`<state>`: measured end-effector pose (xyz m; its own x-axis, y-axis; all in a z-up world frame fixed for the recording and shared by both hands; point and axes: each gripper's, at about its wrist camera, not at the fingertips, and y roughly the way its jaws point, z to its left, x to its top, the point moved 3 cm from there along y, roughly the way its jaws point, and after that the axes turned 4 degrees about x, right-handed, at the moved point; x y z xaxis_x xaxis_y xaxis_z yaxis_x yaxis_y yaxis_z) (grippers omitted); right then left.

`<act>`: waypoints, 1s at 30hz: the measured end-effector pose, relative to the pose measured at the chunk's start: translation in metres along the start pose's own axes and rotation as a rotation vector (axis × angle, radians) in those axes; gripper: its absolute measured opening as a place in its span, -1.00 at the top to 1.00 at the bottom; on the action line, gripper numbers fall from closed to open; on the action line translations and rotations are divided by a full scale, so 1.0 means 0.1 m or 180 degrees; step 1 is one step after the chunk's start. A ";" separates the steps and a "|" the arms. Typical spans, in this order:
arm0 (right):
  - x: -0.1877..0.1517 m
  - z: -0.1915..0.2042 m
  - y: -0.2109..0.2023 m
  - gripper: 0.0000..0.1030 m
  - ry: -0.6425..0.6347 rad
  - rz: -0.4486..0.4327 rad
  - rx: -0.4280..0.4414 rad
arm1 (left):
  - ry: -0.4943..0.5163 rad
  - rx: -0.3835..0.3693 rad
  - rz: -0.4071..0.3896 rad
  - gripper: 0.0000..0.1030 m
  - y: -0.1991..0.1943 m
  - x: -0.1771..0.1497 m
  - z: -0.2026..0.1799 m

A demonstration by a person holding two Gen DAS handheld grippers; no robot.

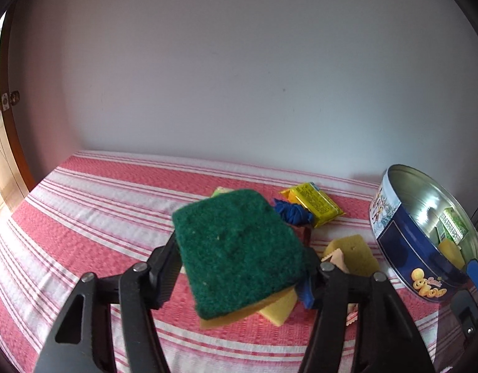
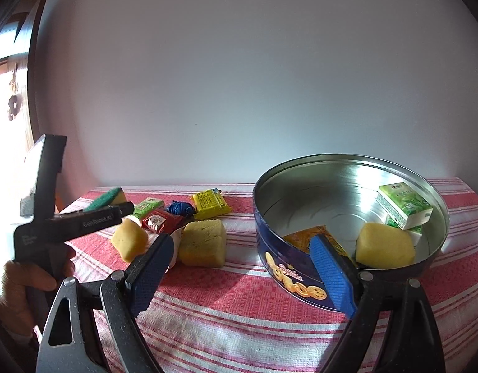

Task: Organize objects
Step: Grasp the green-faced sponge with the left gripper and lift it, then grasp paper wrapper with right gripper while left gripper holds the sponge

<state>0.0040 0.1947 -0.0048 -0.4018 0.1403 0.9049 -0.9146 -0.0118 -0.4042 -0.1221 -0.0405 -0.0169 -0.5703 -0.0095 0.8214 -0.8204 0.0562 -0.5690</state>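
Right, I've got the left hand-held gripper clamped on the green-topped sponge, up off the striped desk. Right hand-held gripper spread wide, nothing btwn its pads, just beside the blue tin. Tin holds a yellow sponge w/ green packets.

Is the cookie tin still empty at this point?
No, the cookie tin already holds a yellow sponge, green tissue packs and an orange packet.
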 end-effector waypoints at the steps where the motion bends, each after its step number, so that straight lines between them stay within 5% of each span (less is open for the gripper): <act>1: 0.00 0.05 0.02 -0.77 -0.0052 0.0026 0.0020 | -0.0009 0.0013 -0.0051 -0.18 -0.05 0.00 0.07; 7: -0.02 0.39 0.36 -0.67 -0.0137 0.0378 0.0292 | -0.0135 0.0151 -0.0095 -0.18 -0.05 0.03 0.39; 17: -0.12 0.69 1.03 0.12 -0.0084 0.1087 0.0389 | -0.0201 0.0291 -0.0207 -0.18 -0.26 0.08 0.68; 22: -0.13 0.83 1.16 0.15 -0.0193 0.1195 0.0436 | -0.0433 0.0167 -0.0090 -0.18 -0.25 0.07 0.81; 25: -0.18 0.98 1.22 0.35 -0.0374 0.1338 0.0548 | -0.0436 0.0166 -0.0106 -0.18 -0.28 0.07 0.82; 30: -0.24 0.86 1.27 0.39 -0.0117 0.1462 0.0623 | -0.0407 0.0149 -0.0112 -0.19 -0.28 0.07 0.75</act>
<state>-0.1067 0.1043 -0.0662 -0.7631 0.0419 0.6449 -0.6330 -0.2503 -0.7326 -0.1066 -0.1173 0.0016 -0.5392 -0.1380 0.8308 -0.8393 0.0069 -0.5436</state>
